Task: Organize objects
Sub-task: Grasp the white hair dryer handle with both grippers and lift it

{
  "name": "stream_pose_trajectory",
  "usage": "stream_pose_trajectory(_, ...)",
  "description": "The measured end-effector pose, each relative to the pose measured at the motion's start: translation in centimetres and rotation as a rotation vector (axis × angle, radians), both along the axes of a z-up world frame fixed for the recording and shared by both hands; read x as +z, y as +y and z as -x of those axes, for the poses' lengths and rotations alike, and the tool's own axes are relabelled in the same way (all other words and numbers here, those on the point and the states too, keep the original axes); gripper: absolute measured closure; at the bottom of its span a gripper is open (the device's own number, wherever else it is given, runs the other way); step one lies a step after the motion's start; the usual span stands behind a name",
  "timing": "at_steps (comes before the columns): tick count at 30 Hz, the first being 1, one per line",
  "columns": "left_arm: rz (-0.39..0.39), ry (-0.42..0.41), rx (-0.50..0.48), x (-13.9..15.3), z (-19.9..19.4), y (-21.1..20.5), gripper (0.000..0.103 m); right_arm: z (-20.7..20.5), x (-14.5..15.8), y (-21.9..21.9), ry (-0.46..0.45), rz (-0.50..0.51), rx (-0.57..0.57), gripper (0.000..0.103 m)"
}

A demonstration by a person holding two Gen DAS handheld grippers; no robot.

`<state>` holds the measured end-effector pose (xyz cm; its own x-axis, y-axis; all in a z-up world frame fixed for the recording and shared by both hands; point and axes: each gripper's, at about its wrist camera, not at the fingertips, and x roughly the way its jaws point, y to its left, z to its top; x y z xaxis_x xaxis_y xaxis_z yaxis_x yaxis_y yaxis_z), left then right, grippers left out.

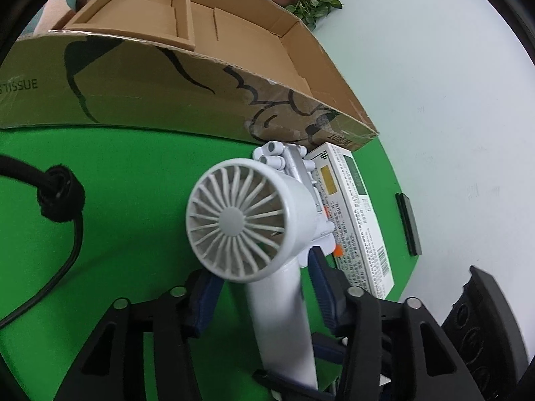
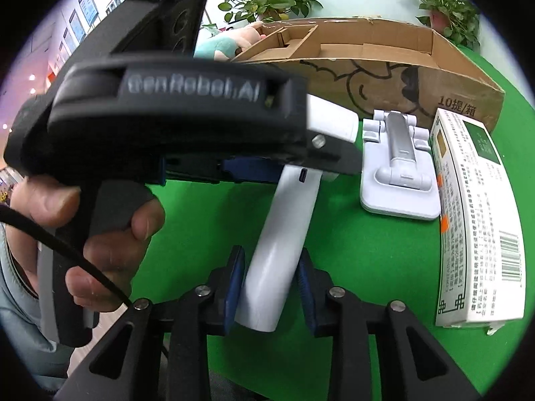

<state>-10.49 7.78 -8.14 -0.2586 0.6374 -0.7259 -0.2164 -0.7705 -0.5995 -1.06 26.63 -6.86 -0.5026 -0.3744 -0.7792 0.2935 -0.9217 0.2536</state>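
Note:
A white handheld fan (image 1: 237, 220) stands tilted over the green mat, its round grille facing the left wrist camera. The fan's handle (image 1: 277, 307) runs down between the blue pads of my left gripper (image 1: 264, 294), with a gap showing on both sides, so the jaws are open around it. In the right wrist view my right gripper (image 2: 271, 284) is shut on the lower end of the handle (image 2: 277, 250), both pads pressing it. A hand (image 2: 110, 250) holds the left gripper's black body across the upper left of that view.
A large open cardboard box (image 1: 167, 100) (image 2: 384, 77) stands behind the fan. A white folding phone stand (image 2: 401, 173) and a white medicine carton (image 2: 478, 217) lie to the right. A black cable (image 1: 60, 197), a black bar (image 1: 408, 224) and potted plants (image 2: 267, 0) are around.

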Motion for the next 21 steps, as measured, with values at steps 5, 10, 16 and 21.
stream_pose_trajectory(5,-0.012,-0.008,-0.002,-0.3,-0.2,-0.2,0.065,0.9,0.9,0.2,0.030,0.001,-0.028,0.067)
stream_pose_trajectory(10,-0.032,-0.007,-0.004,-0.5,-0.1,-0.1,0.072,1.9,0.6,-0.2,0.009,-0.004,-0.046,0.068)
stream_pose_trajectory(16,-0.025,0.015,0.006,-0.4,-0.5,-0.1,0.072,0.3,0.5,-1.1,-0.006,0.024,-0.044,0.072)
stream_pose_trajectory(21,-0.035,0.033,0.011,0.0,-0.8,-0.3,0.073,0.3,0.5,-1.3,-0.006,0.036,-0.047,0.073)
